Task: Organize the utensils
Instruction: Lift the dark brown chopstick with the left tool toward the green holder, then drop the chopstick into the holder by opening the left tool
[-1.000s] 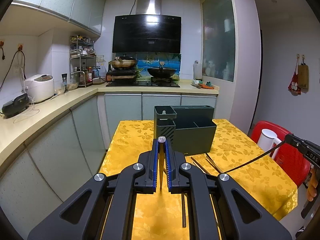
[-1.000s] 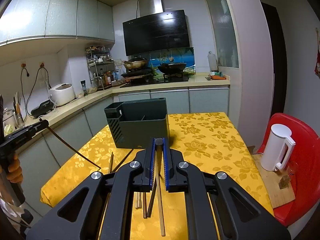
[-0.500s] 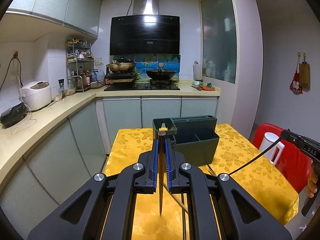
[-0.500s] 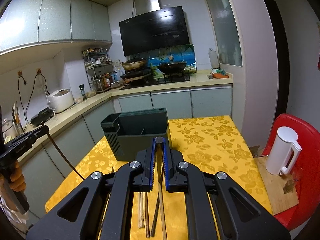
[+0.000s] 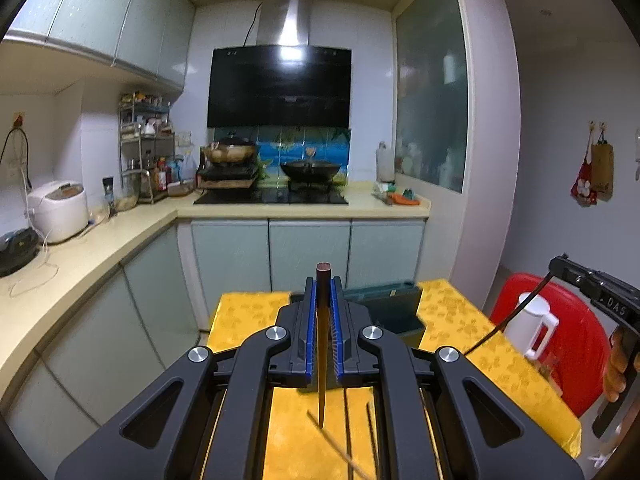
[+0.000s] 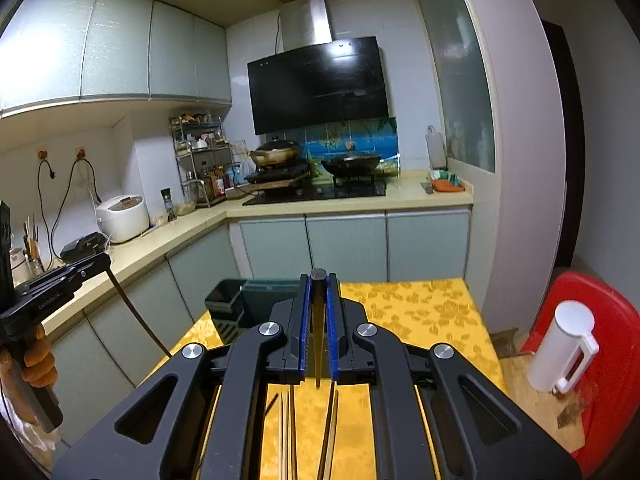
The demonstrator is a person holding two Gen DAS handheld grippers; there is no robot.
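Observation:
My left gripper point(image 5: 323, 286) is shut on a dark brown chopstick point(image 5: 321, 380) that stands upright between the blue pads, its thin tip hanging above the yellow tablecloth point(image 5: 248, 320). My right gripper point(image 6: 319, 282) is shut on a darker chopstick point(image 6: 318, 360) in the same way. The dark green utensil holder point(image 5: 384, 304) point(image 6: 232, 308) stands on the table beyond both grippers, partly hidden by the fingers. Several loose chopsticks point(image 5: 372, 436) point(image 6: 289, 428) lie on the cloth below. Each view shows the other gripper at its edge with its chopstick slanting down.
A white kettle point(image 5: 534, 320) point(image 6: 560, 348) sits on a board on a red chair point(image 6: 616, 344) right of the table. An L-shaped counter point(image 5: 100, 248) with a rice cooker point(image 5: 60, 210) runs along the left, and a stove point(image 5: 272, 196) with pans stands at the back.
Both grippers have risen and drawn back from the holder, each still shut on its chopstick. The holder now sits lower and smaller in both views.

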